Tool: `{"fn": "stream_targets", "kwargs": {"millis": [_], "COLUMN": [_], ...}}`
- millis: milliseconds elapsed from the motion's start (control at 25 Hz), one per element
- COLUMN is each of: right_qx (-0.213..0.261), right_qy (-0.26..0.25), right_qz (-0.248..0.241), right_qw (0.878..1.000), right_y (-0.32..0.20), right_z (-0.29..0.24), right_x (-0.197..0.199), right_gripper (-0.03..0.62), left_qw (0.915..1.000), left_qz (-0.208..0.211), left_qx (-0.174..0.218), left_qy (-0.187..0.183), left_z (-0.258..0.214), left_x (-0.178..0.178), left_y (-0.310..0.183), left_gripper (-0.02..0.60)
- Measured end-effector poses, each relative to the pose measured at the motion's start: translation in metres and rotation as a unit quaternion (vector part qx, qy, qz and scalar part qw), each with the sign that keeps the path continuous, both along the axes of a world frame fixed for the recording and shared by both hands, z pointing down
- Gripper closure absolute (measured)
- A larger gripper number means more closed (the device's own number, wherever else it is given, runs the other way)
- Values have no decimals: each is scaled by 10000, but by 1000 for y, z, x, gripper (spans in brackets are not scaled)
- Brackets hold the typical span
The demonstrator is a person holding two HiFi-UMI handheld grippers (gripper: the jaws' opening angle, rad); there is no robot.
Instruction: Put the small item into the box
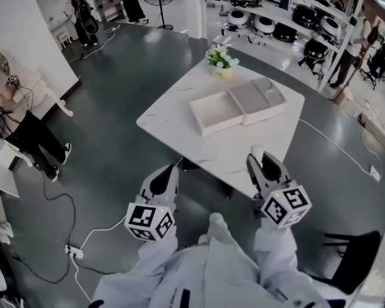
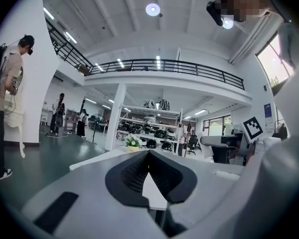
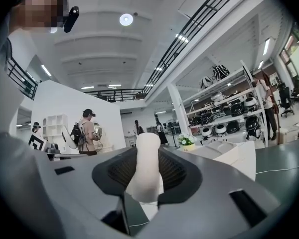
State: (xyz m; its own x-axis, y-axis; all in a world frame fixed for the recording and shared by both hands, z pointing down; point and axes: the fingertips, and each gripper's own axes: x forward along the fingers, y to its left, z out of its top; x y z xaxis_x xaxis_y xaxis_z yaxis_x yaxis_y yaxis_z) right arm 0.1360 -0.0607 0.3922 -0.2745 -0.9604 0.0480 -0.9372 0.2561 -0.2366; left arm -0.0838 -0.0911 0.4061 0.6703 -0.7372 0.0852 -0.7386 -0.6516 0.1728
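Holding a small off-white, round-topped item [image 3: 147, 168] in the right gripper [image 1: 260, 157], clamped upright between the dark ribbed pads [image 3: 175, 171], with its rounded end poking past the fingertips. Seen from the head view over the near corner of the white marble-patterned square table [image 1: 179, 117], apart from the shallow white cardboard box [image 1: 223, 126] lying open near the middle of the tabletop. Matching white lid [image 1: 263, 98] resting right beside the box, touching its far-right side, inside facing up. Nothing visible inside the box tray. Small pale pot of white and yellow flowers with green leaves [image 1: 221, 61] standing at the far corner, well beyond the box.

Left gripper [image 1: 170, 172] clenched on nothing, pads meeting at the tips, only a sliver of tabletop showing through the gap behind them. Held just off the near-left edge of the table, over the dark grey floor [image 1: 115, 95], level with the right gripper and pointing the same way toward the box. White sleeves [image 1: 273, 242] behind both marker cubes.
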Motion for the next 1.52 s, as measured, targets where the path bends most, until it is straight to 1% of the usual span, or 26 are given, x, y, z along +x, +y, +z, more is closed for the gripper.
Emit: {"fn": "stream_targets", "kwargs": {"millis": [240,520,880,1080,1240,1400,1520], "right_qx": [19,5,-70,-211,-413,-625,-880], "right_qy": [-31,-81,-159,-137,-157,-172,-99], "right_qz": [-125,-277,-358,-504,-609,-820,-937], "right_qw": [9999,9996,9992,9984,9972,9945,9917], "right_y": [-51,-127,-197,-226,-251,-272,-288], "right_z": [5,5,7,25,40,59,78], "right_x": [2,11,30,31,33,23,17], "right_gripper": [477,477,477,477,477,477,477], "left_qw": [9997,9995,9990,9989,9982,9972,9959], "left_qz": [-214,-276,-287,-168,-149,-107,-143], "left_qx": [-64,-145,-348,-442,-579,-735,-872], "left_qy": [21,38,69,64,18,-98,-166], "left_z": [10,15,23,34,45,58,70], "left_x": [-4,11,34,49,60,64,64], "left_y": [-43,-109,-175,-202,-218,-233,-243], "left_gripper": [584,584,584,584,584,584,584]}}
